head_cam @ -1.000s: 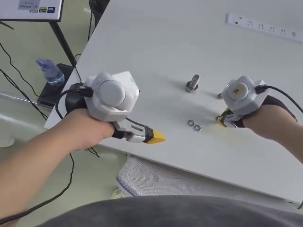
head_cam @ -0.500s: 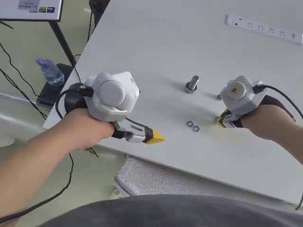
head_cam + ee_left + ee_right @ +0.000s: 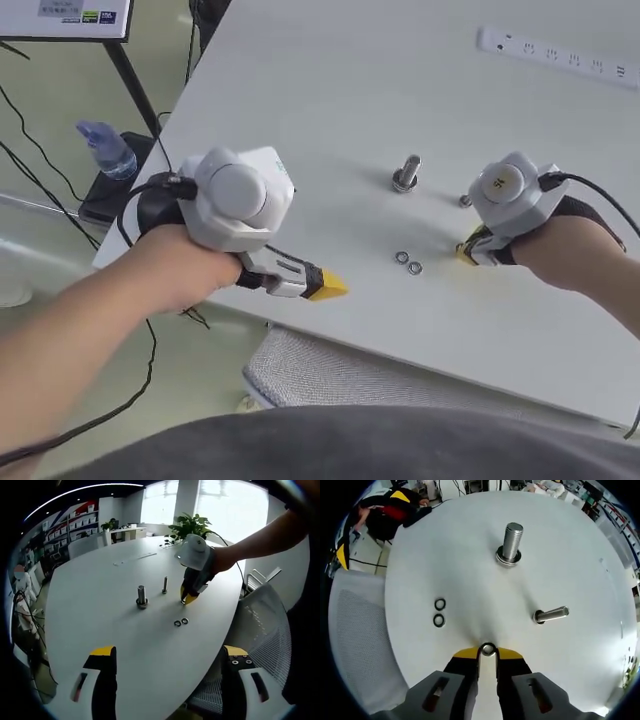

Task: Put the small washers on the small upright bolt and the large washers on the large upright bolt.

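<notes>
While silver ring washer [image 3: 488, 649] is clenched in right tool [image 3: 488, 653], thin steel upright bolt [image 3: 551, 614] is seen close fwd-right; left tool [image 3: 167, 652] released.

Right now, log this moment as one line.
left gripper: open | right gripper: shut on washer at table | two washers: loose on table

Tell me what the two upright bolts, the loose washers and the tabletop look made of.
The thick grey upright bolt and the slim grey upright bolt are likely steel, given the dull silvery sheen with bright highlights. The two dark ring washers are probably metal with a darker finish, but too small to be sure. The white tabletop looks like smooth matt laminate or painted board, with soft even glare and no grain.
</notes>
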`<control>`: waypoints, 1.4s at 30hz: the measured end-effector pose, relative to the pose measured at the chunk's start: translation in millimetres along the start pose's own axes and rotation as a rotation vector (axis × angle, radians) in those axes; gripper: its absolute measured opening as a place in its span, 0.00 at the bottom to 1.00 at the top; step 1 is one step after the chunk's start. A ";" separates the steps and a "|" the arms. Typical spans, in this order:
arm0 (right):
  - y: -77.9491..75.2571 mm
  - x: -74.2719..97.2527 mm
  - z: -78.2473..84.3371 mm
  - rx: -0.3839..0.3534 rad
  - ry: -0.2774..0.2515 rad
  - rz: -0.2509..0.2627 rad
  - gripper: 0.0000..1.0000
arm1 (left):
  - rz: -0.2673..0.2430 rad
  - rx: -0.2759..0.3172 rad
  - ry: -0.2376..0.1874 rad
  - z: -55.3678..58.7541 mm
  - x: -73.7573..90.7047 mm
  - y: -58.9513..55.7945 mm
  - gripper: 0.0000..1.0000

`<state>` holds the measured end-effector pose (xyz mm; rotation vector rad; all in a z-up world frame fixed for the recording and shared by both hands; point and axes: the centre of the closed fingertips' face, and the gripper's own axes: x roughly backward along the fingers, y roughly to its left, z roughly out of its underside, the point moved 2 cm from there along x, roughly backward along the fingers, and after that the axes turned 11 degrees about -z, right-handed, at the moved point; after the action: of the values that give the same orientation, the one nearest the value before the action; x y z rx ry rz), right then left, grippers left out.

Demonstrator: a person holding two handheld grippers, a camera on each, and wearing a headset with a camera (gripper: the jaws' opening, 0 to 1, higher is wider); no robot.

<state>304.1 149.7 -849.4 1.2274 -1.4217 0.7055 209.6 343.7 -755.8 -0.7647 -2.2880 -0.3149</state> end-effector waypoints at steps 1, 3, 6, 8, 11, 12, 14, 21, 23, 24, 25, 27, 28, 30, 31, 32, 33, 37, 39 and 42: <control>-0.2 0.6 0.4 0.001 0.000 0.002 0.12 | -0.001 -0.001 0.000 0.0 0.1 0.1 0.86; -4.6 -0.8 1.6 -0.003 0.000 0.000 0.12 | -0.001 -0.002 0.000 0.1 0.3 0.0 0.86; -3.9 3.6 2.0 -0.003 -0.003 0.003 0.12 | -0.003 -0.005 -0.001 -0.7 0.5 0.3 0.86; -3.4 8.0 1.1 -0.012 -0.011 0.002 0.12 | -0.004 -0.003 -0.004 -2.0 0.6 0.1 0.86; -2.2 13.6 0.9 -0.018 -0.010 0.001 0.12 | -0.004 -0.008 -0.004 -3.7 0.7 -0.7 0.86; -1.7 15.0 0.8 -0.020 -0.010 -0.001 0.12 | -0.003 -0.010 -0.004 -4.2 0.7 -0.9 0.86; -1.5 18.2 1.1 -0.023 -0.009 -0.003 0.12 | -0.002 -0.008 -0.005 -5.3 0.9 -0.8 0.86; -5.2 28.8 -0.4 -0.012 -0.013 0.004 0.12 | -0.010 -0.002 -0.011 -8.1 2.3 1.1 0.90; -11.9 28.0 1.7 -0.014 -0.006 0.002 0.12 | -0.009 -0.004 -0.008 -7.5 1.9 0.8 0.91; -12.8 29.9 2.5 -0.014 -0.005 0.005 0.12 | -0.009 -0.005 -0.004 -6.9 1.8 0.4 0.91; -13.6 31.2 2.8 -0.016 -0.006 0.005 0.12 | -0.008 -0.005 -0.005 -7.0 1.8 0.0 0.92; -15.3 35.3 2.6 -0.024 -0.014 0.008 0.12 | -0.004 0.001 -0.010 -7.7 2.1 -1.4 0.92; -15.8 37.2 2.0 -0.029 -0.019 0.008 0.12 | -0.005 0.005 -0.013 -8.1 2.2 -1.6 0.93; -16.6 41.0 1.0 -0.034 -0.024 0.008 0.12 | -0.004 0.008 -0.011 -7.3 2.7 -2.3 0.93; -17.1 42.9 0.2 -0.032 -0.025 0.010 0.12 | -0.005 0.007 -0.009 -6.4 2.8 -2.4 0.93; -17.2 43.9 -0.2 -0.029 -0.023 0.012 0.12 | -0.005 0.007 -0.008 -5.7 2.7 -2.5 0.93; -17.7 44.6 -0.1 -0.028 -0.018 0.012 0.12 | -0.004 0.009 -0.007 -4.9 2.7 -3.0 0.93; -23.7 49.5 -2.0 -0.030 -0.016 0.015 0.12 | 0.001 0.002 0.004 -2.1 3.1 -4.7 0.93; -26.8 52.1 -4.1 -0.028 -0.025 0.018 0.12 | 0.003 -0.001 0.007 -1.9 3.6 -3.7 0.92; -30.3 53.7 -5.7 -0.029 -0.022 0.019 0.12 | -0.004 0.011 0.009 -3.0 4.8 1.5 0.91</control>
<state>340.2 130.1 -803.1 1.2043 -1.4589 0.6840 209.4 345.8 -750.4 -0.7516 -2.2816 -0.3065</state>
